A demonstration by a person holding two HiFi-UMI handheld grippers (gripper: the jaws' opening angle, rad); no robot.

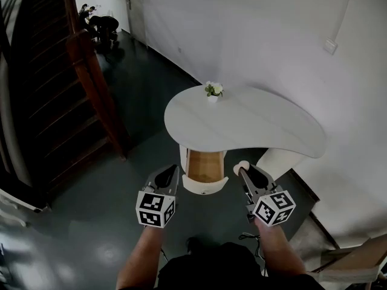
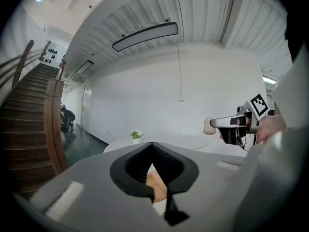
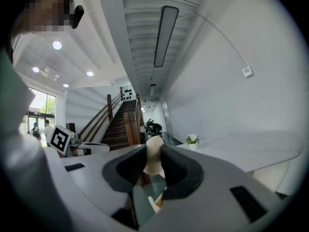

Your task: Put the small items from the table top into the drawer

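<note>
Cream rounded item [image 3: 152, 164] upright, taper downward, pinched between right gripper [image 3: 153, 151] tips, centre frame; left gripper [image 2: 152, 146] tips pressed together, empty.

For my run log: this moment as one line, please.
left gripper shut, empty | right gripper holds cream piece | drawer open

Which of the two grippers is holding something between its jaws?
The right gripper: a small cream-coloured item is clamped between its jaws, while the left gripper has its jaws closed together on nothing.
</note>
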